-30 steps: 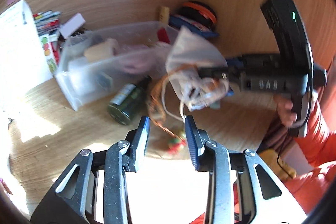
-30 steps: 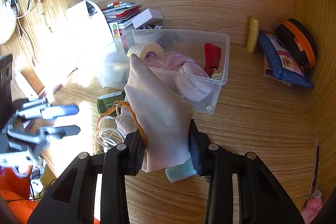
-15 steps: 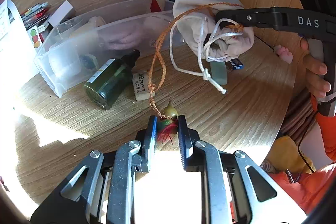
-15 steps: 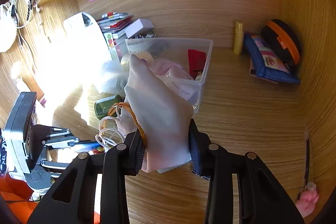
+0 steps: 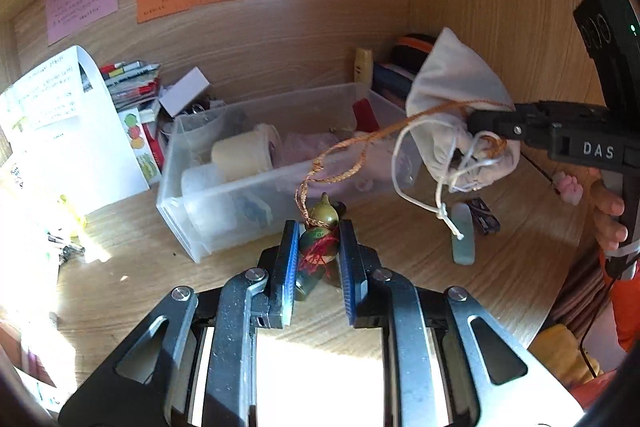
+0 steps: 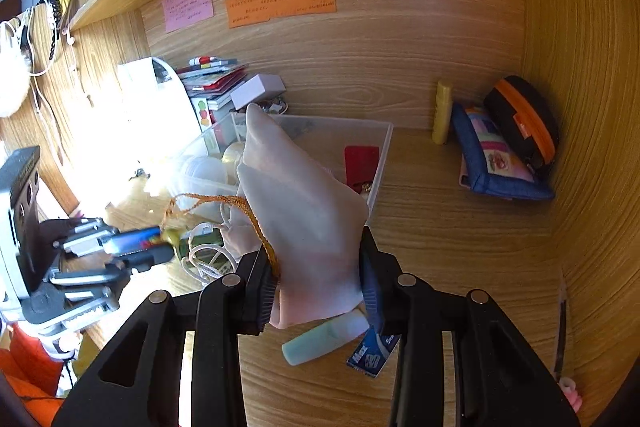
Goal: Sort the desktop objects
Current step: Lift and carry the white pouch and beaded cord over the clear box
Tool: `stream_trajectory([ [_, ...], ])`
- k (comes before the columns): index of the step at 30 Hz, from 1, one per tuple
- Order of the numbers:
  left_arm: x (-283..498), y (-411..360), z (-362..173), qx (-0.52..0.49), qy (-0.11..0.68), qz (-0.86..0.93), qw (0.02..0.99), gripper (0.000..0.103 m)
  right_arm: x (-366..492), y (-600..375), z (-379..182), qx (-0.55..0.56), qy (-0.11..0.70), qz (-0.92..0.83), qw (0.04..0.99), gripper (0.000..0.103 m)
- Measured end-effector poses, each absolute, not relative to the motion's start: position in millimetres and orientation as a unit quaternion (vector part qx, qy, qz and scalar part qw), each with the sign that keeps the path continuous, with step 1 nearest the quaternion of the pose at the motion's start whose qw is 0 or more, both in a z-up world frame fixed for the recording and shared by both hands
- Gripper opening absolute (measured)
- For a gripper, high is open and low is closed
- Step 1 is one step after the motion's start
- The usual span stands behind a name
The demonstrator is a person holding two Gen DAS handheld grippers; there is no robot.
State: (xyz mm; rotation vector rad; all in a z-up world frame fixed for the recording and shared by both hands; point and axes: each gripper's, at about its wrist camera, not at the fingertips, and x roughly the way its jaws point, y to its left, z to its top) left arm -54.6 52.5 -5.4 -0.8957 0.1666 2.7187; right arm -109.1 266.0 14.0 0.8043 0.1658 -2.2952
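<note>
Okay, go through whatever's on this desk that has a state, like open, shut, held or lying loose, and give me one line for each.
left gripper: shut on the gourd charm
gourd charm: held, off the desk
orange cord: stretched from charm to pouch
right gripper: shut on the cloth pouch
cloth pouch: lifted, white drawstring hanging loose
clear plastic bin: open-topped, holding items
pale green eraser: lying loose on the desk

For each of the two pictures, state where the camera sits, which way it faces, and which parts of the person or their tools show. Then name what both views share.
Left wrist: on the left gripper, facing the desk's back panel; gripper shut on a gourd charm; right gripper and a hand show.
Right wrist: on the right gripper, facing the corner; shut on a cloth pouch; left gripper shows.
Shared: pouch, orange cord, clear bin.
</note>
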Motion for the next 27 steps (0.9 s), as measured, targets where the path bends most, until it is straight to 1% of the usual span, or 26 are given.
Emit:
stream_trajectory([
  [4,-72,36,13,-0.29,0.042,0.947,0.129,0.018,-116,263,25,0.294,0.062,-0.889,0.345,0.033],
  [10,-93,25,37,-0.27,0.038,0.955,0.114,0.018,-139,245,42,0.27,0.051,-0.895,0.353,0.034],
  [15,-114,14,49,-0.265,0.03,0.959,0.098,0.018,-163,224,44,0.276,0.043,-0.894,0.351,0.034],
  [23,-155,-7,52,-0.277,-0.007,0.957,0.081,0.018,-194,188,31,0.304,0.051,-0.88,0.362,0.034],
  [27,-176,-12,39,-0.294,-0.016,0.953,0.075,0.018,-199,175,21,0.31,0.057,-0.878,0.36,0.034],
])
